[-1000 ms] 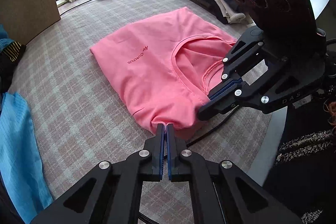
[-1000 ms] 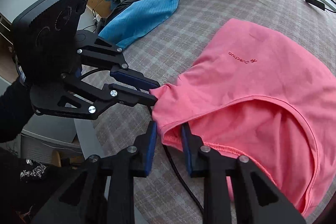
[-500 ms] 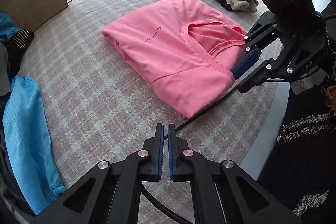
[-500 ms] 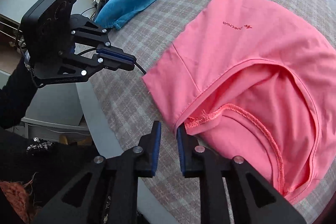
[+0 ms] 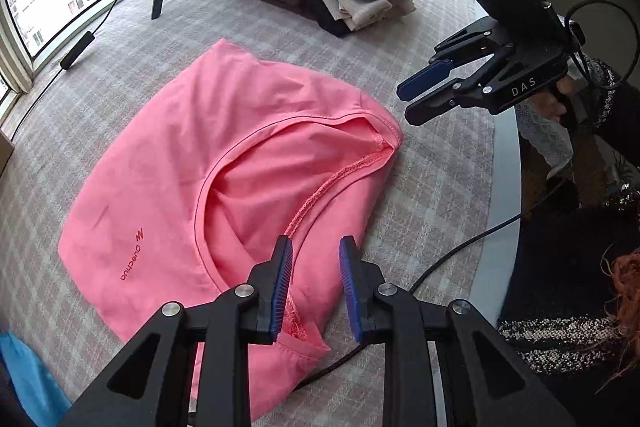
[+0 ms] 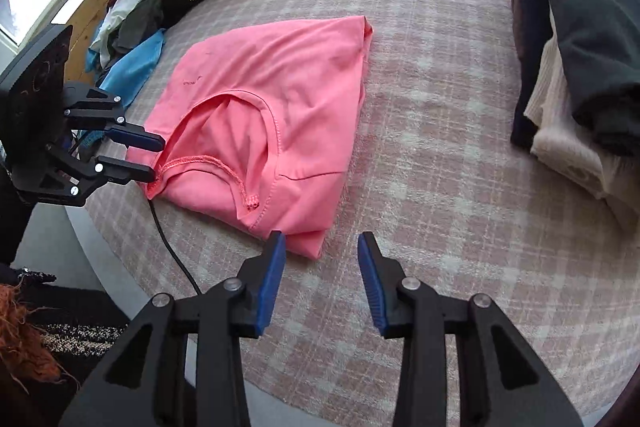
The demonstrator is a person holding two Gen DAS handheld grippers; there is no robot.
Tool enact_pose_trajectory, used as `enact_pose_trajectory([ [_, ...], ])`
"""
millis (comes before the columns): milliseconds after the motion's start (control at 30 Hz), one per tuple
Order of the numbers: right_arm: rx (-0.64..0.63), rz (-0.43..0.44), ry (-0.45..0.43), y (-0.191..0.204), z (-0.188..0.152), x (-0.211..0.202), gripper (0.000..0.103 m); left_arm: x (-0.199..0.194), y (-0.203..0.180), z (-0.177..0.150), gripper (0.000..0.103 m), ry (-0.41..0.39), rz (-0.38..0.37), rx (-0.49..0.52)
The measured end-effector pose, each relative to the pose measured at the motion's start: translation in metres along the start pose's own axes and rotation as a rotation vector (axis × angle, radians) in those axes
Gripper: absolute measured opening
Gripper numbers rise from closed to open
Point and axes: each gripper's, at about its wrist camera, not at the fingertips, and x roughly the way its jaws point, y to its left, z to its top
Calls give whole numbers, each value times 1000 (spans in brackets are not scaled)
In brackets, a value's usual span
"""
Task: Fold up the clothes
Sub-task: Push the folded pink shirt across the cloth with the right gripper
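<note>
Left wrist view: pink shirt [image 5: 224, 163] lies folded into a compact, roughly rectangular packet on the checked tablecloth [image 5: 432, 187], neckline facing up, small printed logo near one edge. Left gripper [image 5: 316, 283] has its jaws well apart right over the near edge of the shirt, gripping nothing. Right gripper [image 6: 322, 275] is also wide open and empty, just short of the shirt's nearest corner.

Handling guess: thin, light knit, soft and floppy, no stiffness. It'll sag and unfold if lifted by one layer. Best hold is through all layers at a folded edge or corner, both sides at once. The neckline seam with its frayed stitched trim is a poor grab point; it would pull just the top layer.

Stack of folded clothes [image 6: 580, 39] sits well apart on one side: dark fabric over cream ribbed knit. Unfolded pile [image 6: 140, 3] with a blue garment [image 6: 132, 67] lies on the other.

Shirt as it lies fits either another fold or a move to the stack.
</note>
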Motion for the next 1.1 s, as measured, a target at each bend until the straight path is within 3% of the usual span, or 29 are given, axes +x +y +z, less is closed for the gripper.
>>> enact_pose_trajectory([
  [133,97,109,-50,-19,6,6,38,20,7,0,23,104,60,25],
  [267,94,154,-59,-21,15,17,38,-11,28,-17,24,77,46,-76],
  [300,71,162,-60,-17,16,18,33,-20,35,-22,25,60,56,-109],
  [333,45,171,-60,-13,17,17,16,-29,42,-27,27,44,65,-141],
  [367,31,178,-54,-7,17,15,5,-34,50,-33,32,33,85,-169],
  [433,5,190,-40,5,17,11,2,-37,66,-43,32,33,108,-220],
  [467,-6,239,-26,12,15,7,2,-39,75,-48,32,32,119,-246],
  [533,-92,148,32,24,9,6,2,-42,92,-58,32,32,142,-296],
  [567,-138,95,62,30,6,6,5,-44,100,-63,32,32,153,-322],
  [600,-164,31,74,28,4,3,15,-45,111,-63,32,23,160,-350],
  [633,-153,2,76,22,7,2,32,-46,121,-64,32,15,166,-379],
  [700,-78,30,24,6,20,-7,47,-44,138,-64,32,-11,137,-435],
  [800,18,97,-80,-9,49,-16,47,-39,159,-62,32,-32,105,-514],
  [900,29,97,-83,-6,72,1,47,-41,150,-59,30,-42,39,-523],
  [1100,-91,119,-96,22,92,31,45,-23,73,-35,32,-33,-118,-293],
])
